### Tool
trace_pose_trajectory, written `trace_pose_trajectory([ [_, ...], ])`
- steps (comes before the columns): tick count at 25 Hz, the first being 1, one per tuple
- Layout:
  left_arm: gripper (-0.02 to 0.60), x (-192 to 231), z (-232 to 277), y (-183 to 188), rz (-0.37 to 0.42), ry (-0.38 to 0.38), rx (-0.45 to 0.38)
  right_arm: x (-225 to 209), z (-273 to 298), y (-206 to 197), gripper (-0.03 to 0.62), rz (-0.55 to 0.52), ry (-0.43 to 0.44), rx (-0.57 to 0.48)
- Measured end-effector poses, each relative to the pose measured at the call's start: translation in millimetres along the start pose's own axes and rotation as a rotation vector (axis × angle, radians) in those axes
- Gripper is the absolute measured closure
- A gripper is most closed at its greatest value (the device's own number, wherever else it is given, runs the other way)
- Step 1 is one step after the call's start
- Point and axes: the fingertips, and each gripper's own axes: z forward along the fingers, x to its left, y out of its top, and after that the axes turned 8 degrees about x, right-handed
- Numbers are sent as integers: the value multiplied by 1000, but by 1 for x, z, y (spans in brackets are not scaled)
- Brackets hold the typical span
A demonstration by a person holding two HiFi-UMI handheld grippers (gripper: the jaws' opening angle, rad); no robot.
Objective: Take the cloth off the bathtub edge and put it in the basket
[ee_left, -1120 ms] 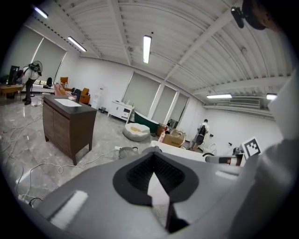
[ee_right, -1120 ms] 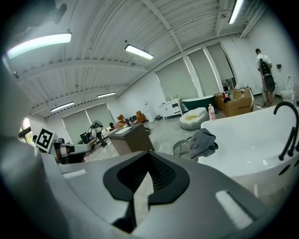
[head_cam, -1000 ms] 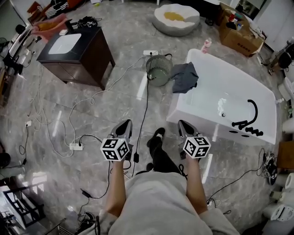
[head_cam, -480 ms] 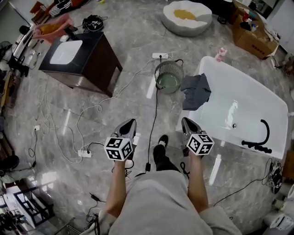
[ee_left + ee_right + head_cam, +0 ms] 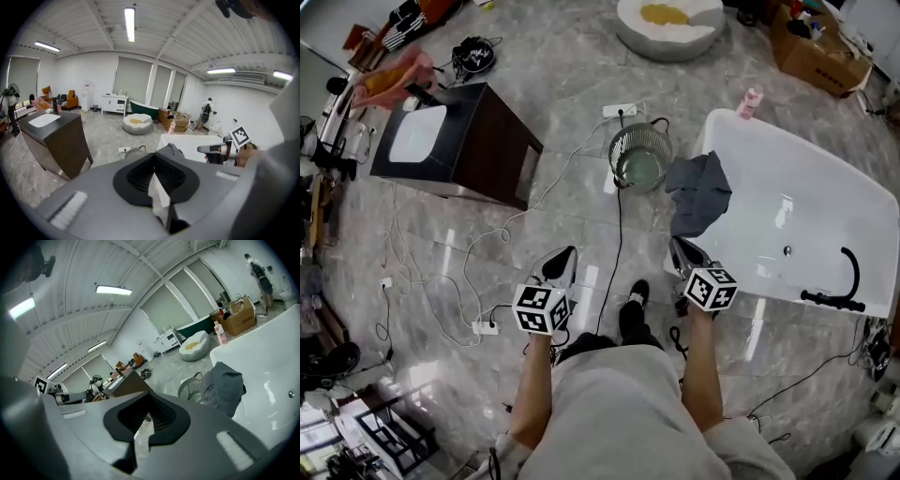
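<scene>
Ahead and off to the left of my left gripper [image 5: 566, 254] stands a boxy dark-wood cabinet [image 5: 492, 141] with a smooth white rectangular basin top. That gripper's black ribbed pads are pressed together with nothing between them, and its marker cube faces up at me. Thin white and black cables [image 5: 617, 234] loop over the glossy grey marble floor [image 5: 581, 66] around it. Ahead, between my two grippers and nearer the right one, sits the basket [image 5: 639, 157], round, with slatted see-through walls. Just right of it, the cloth [image 5: 698, 192], dark grey, soft and crumpled, hangs folded over the bathtub [image 5: 811, 202] edge. It is close in front of my right gripper [image 5: 677, 243] and untouched by it. The right jaws are also closed tight and empty. The tub spreads ahead and right of that gripper: glossy white, with rounded corners and a curved black tap [image 5: 847, 281] at its far right end.
</scene>
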Motion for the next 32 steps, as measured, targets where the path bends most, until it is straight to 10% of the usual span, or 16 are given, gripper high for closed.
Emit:
trace_pose_trajectory([
  [17, 523, -28, 113, 81, 177, -218, 22, -69, -19, 17, 592, 80, -206, -92],
  [32, 523, 35, 315, 162, 333, -474, 216, -111, 104, 71, 592, 250, -507, -146],
])
